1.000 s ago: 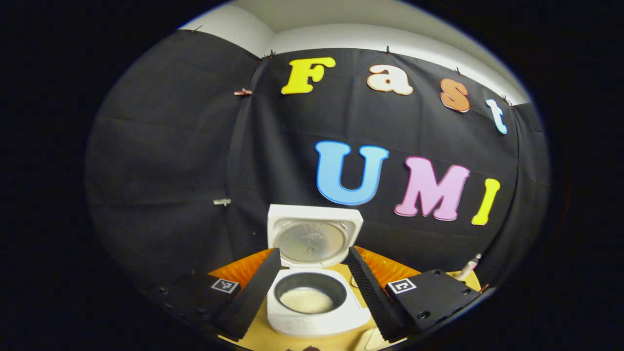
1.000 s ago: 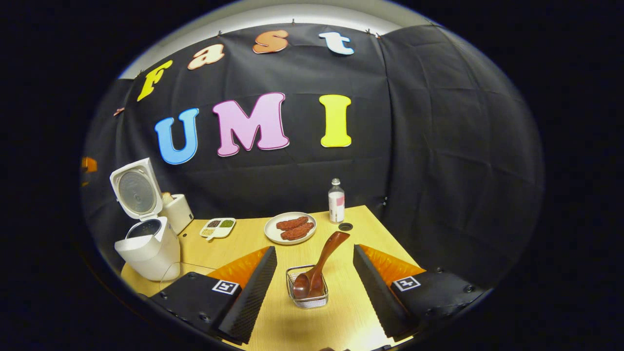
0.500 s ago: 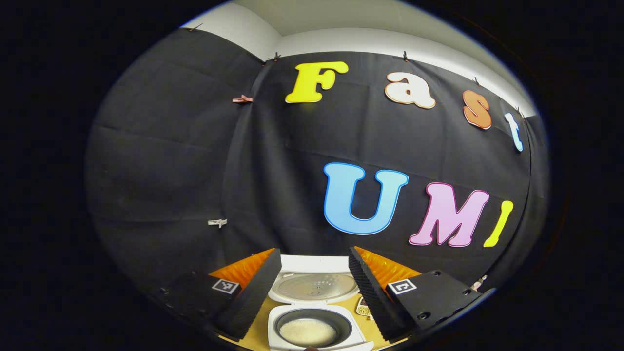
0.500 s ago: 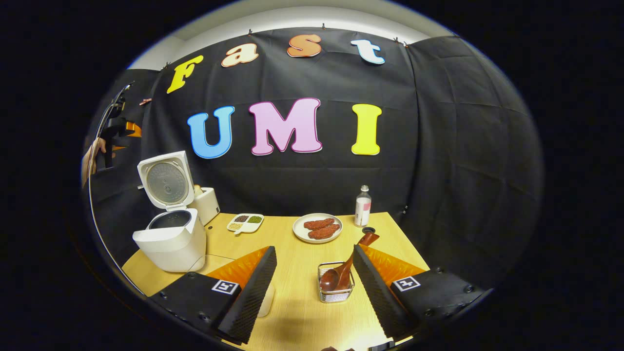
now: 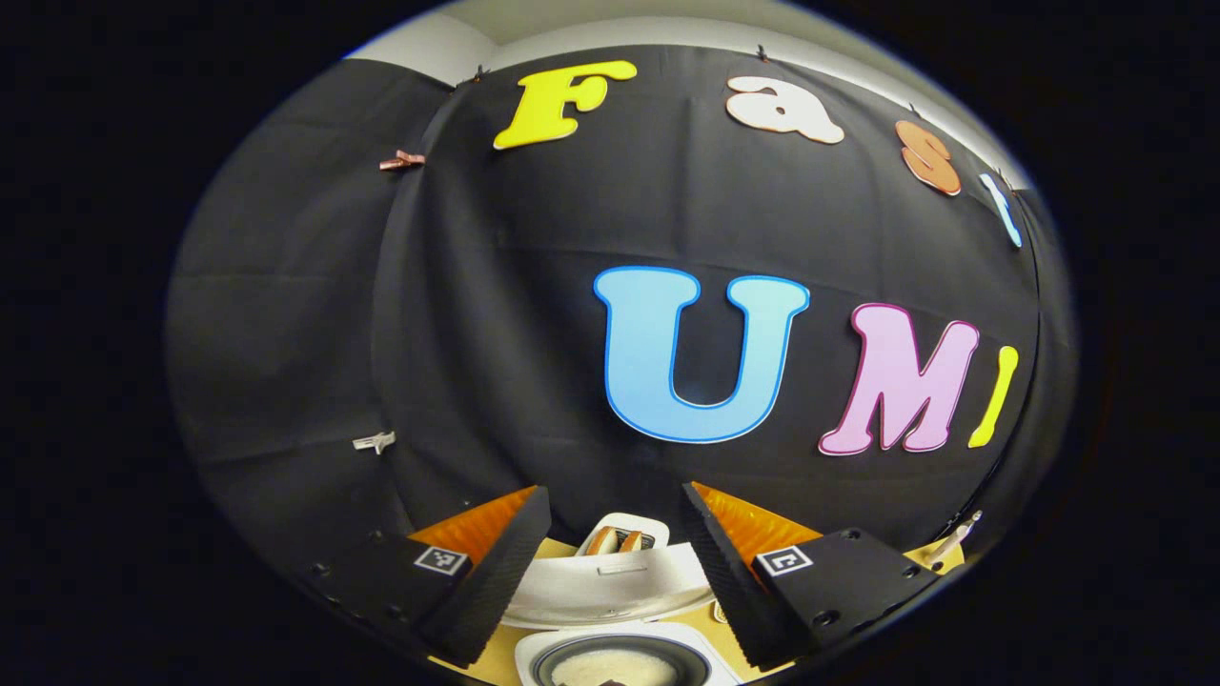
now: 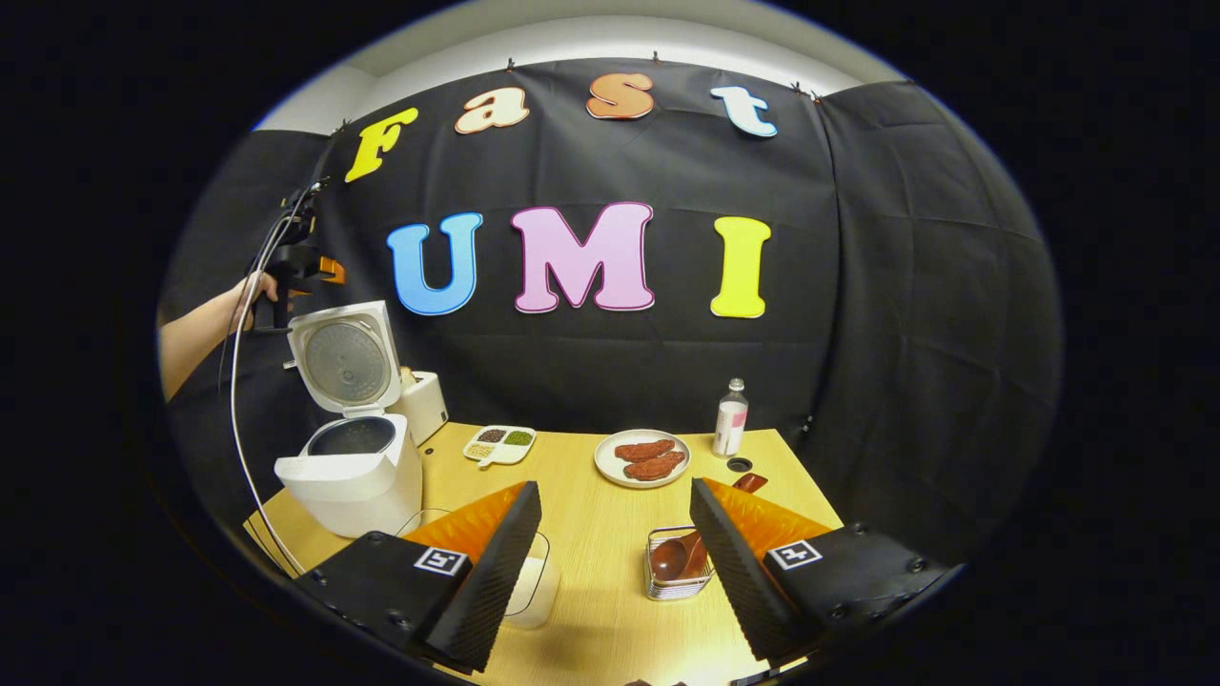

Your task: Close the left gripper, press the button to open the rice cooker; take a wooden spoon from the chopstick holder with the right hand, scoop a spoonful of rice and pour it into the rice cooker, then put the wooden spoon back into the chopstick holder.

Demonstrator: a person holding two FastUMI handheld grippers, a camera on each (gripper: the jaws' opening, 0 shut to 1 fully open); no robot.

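The white rice cooker (image 6: 355,476) stands at the table's left with its lid (image 6: 348,362) up. In the left gripper view its pot (image 5: 615,667), holding white rice, lies just below my open left gripper (image 5: 615,495). A hand (image 6: 246,291) holds that left gripper (image 6: 300,257) above and behind the lid. The wooden spoon (image 6: 670,560) rests bowl-down in the wire chopstick holder (image 6: 679,583), its handle partly hidden by a finger. My right gripper (image 6: 615,491) is open and empty, with the holder just inside its right finger. A glass bowl of rice (image 6: 536,586) sits by its left finger.
Behind the cooker stands a white toaster (image 6: 426,405). Farther back on the wooden table (image 6: 591,534) are a divided dish (image 6: 500,444), a plate of meat (image 6: 653,457) and a small bottle (image 6: 731,429). A cable (image 6: 243,400) hangs from the left gripper.
My left gripper rose and moved forward over the open cooker, so the lid and pot slid to the view's bottom. My right gripper swung left and pulled back; the holder now sits by its right finger.
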